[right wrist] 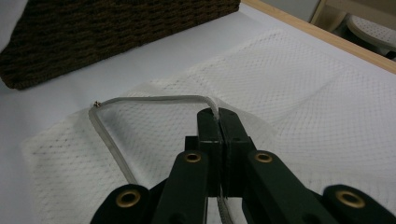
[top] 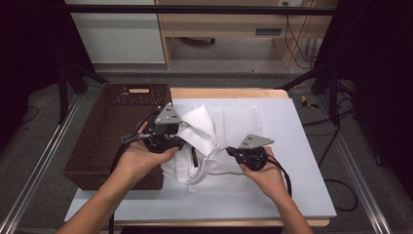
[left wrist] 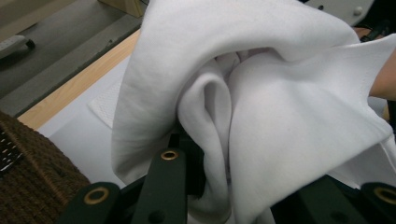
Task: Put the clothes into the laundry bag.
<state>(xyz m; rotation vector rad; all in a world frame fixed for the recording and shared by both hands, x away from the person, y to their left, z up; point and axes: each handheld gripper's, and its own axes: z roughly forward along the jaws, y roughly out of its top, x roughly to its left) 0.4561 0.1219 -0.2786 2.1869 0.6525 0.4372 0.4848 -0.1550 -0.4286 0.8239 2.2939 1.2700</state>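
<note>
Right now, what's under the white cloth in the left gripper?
A white mesh bag on the table's white mat; the right gripper pinches its zipper edge. The cloth hides whatever else is under it.

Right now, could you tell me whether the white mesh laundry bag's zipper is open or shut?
Open: the right hand-held gripper pinches the zipper edge lifted off the white mesh laundry bag, leaving a gap.

A brown woven basket [top: 104, 141] sits at the table's [top: 292, 146] left edge, on its white top. Beyond it lies grey floor [top: 229, 78], with a wooden cabinet [top: 234, 24] and black cables [top: 297, 39].
</note>
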